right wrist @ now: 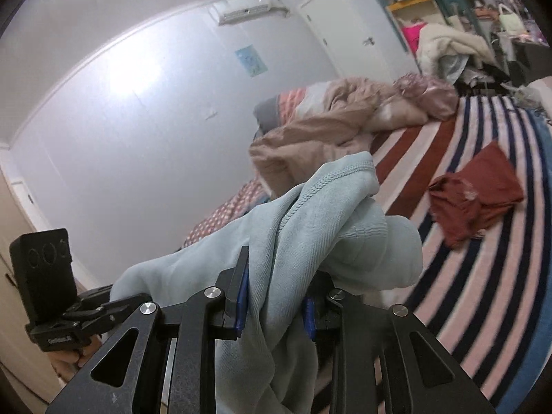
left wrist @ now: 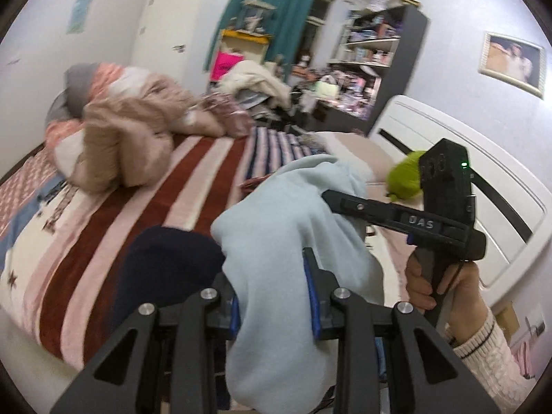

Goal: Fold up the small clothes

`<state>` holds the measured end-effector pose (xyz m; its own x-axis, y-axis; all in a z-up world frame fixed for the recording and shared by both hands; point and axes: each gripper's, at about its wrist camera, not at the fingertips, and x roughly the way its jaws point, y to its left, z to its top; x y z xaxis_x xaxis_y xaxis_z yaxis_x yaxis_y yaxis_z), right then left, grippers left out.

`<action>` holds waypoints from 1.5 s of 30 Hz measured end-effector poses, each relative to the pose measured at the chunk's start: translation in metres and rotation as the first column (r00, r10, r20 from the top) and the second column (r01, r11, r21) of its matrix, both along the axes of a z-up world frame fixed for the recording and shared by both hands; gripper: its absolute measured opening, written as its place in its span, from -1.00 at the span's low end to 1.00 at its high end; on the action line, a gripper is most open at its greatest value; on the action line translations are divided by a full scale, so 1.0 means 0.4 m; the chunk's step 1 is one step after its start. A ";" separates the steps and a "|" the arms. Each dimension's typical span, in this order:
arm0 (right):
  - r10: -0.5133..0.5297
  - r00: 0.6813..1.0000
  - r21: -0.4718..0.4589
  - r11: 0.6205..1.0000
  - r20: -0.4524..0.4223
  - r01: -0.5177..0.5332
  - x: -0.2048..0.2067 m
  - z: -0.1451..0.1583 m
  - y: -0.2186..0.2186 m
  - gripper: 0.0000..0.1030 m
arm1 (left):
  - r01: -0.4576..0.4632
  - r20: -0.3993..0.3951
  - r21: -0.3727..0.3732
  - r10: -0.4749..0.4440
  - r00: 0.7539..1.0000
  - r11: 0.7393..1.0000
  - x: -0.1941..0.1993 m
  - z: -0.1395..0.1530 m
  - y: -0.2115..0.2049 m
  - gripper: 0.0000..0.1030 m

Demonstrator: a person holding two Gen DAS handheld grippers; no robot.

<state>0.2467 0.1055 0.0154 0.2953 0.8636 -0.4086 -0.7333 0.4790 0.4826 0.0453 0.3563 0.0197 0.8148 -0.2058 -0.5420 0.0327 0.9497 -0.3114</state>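
Clearly both tongs, left and right, pinch the pale blue garment; I'd spread it flat on the bed, lower left.

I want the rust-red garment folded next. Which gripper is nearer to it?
Right, as far as I can judge. The right gripper has the rust-red garment ahead-right on the bed; the left gripper doesn't see it.

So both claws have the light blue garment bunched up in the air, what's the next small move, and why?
Probably draw the left claw and right claw apart, then lower the light blue garment onto the striped blanket. It hangs crumpled between both, so it likely needs spreading flat before any fold.
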 end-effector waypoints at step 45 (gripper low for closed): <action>0.040 0.997 -0.116 0.992 -0.060 -0.047 0.031 -0.195 0.047 0.26 | -0.134 0.058 0.065 0.131 0.990 0.989 -0.020 -0.095 0.075 0.50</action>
